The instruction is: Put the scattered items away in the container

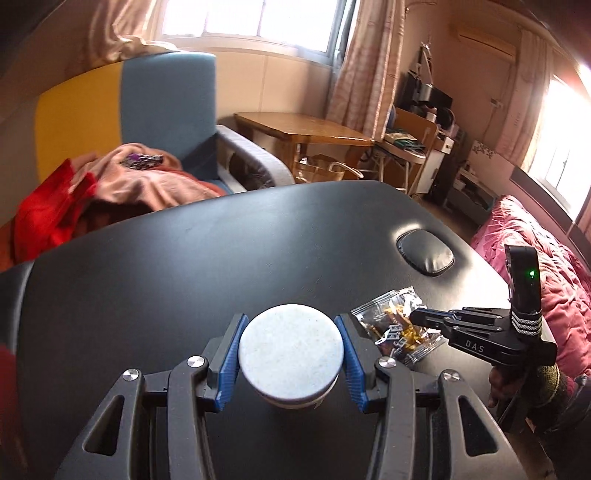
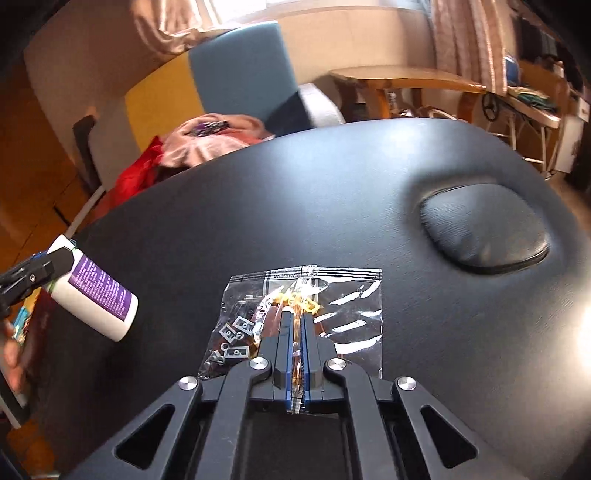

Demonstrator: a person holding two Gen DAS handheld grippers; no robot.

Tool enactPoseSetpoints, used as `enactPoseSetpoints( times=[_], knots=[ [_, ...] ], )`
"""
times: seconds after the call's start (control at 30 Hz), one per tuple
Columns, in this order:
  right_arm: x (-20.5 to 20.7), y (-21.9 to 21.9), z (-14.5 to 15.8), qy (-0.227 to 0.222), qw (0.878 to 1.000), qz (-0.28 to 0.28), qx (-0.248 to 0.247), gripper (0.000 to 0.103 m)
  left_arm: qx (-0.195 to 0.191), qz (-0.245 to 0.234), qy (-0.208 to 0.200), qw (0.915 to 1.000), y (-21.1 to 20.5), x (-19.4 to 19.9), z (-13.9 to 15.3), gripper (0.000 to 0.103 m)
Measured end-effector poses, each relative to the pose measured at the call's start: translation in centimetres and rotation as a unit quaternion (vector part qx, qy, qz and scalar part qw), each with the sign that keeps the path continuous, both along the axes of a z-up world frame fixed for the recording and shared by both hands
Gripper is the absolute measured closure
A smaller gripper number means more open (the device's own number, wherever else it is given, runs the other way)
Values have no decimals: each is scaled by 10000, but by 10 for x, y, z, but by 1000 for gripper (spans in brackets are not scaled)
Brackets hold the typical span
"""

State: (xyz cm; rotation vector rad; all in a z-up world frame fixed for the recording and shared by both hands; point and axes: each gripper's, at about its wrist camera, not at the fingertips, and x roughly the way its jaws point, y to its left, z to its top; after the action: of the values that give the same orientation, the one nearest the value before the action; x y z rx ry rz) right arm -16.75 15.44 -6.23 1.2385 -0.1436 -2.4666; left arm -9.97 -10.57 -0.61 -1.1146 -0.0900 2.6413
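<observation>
My left gripper (image 1: 291, 354) has its blue pads clamped on either side of a white plastic bottle with a purple label (image 2: 94, 291); from my left wrist camera I see only its round pale end between the fingers, while the right wrist view shows it held off the near left edge of the surface, tilted, its base pointing toward the middle. My right gripper (image 2: 297, 332) is pinched together on a clear plastic bag of small grey, brown and yellow building pieces (image 2: 303, 314), which lies flat on the black padded leather table (image 1: 221, 240), near the front and right of centre. Beyond the bag, toward the far right of the table, sits an oval cushioned plug (image 2: 484, 236) set into the top. The rest of the dark surface shows only faint scuffs and window glare. Behind the far edge on the left stands a blue and yellow armchair (image 1: 162, 110) with a pink blanket (image 1: 147, 181) and red cloth (image 1: 51, 214) heaped on it. Further back, a wooden side table (image 1: 299, 129) sits under a bright window (image 1: 255, 18) with patterned curtains. To the right I see cluttered shelving and a pink quilted bedspread (image 1: 535, 240). I cannot find the container in either view.
</observation>
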Motion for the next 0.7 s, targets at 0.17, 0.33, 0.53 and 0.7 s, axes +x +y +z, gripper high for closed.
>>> enactPoseSetpoints(
  times=[0.17,0.33,0.53,0.7],
  knots=[
    [33,-19,7,10,9995,120,-296,98,73,231,-26,9997,-21,35,2,54],
    [57,-9,16,60,9980,-295,-559,75,82,394,-35,9992,-38,64,1,54],
    [72,6,9,-75,9950,-776,-620,31,55,502,-29,9987,-50,89,-1,54],
    [71,-11,-1,-71,9965,-745,-384,22,52,580,-82,9983,-57,103,-6,54]
  ],
)
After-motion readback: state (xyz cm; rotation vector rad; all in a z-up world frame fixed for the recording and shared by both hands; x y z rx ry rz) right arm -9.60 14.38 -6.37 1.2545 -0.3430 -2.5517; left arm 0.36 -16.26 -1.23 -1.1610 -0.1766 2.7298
